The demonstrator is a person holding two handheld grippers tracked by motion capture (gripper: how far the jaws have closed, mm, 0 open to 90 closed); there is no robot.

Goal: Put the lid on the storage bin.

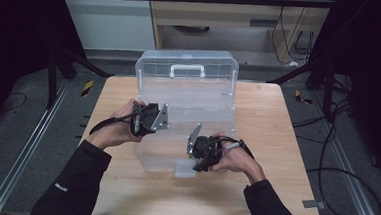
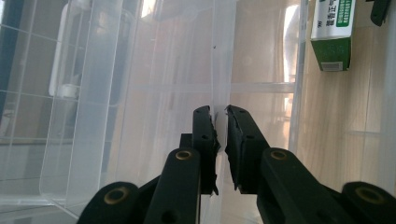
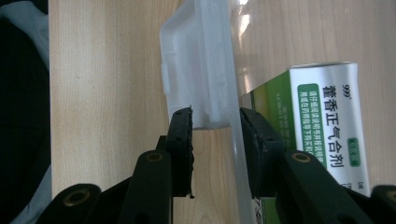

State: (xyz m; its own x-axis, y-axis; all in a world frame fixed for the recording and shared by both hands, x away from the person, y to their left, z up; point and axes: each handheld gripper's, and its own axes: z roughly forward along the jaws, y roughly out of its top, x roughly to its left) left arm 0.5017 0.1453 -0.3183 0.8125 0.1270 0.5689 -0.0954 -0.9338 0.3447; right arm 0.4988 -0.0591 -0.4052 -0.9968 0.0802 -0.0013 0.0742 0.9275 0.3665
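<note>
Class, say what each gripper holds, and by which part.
The left gripper pinches the clear storage box's side wall; the right gripper grips its front latch.

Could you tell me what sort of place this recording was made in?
Probably a lab or recording studio: a small wooden table stands alone on grey carpet, framed by metal floor rails, black curtains and loose cables.

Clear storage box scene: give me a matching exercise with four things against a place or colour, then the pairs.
1. left hand-held gripper
2. right hand-held gripper
3. lid handle
4. carton

a. green and white, inside the clear storage box
b. white, on the raised lid
c. jaws astride the box's left wall
d. jaws around the front latch tab

Pairs: 1-c, 2-d, 3-b, 4-a
</note>
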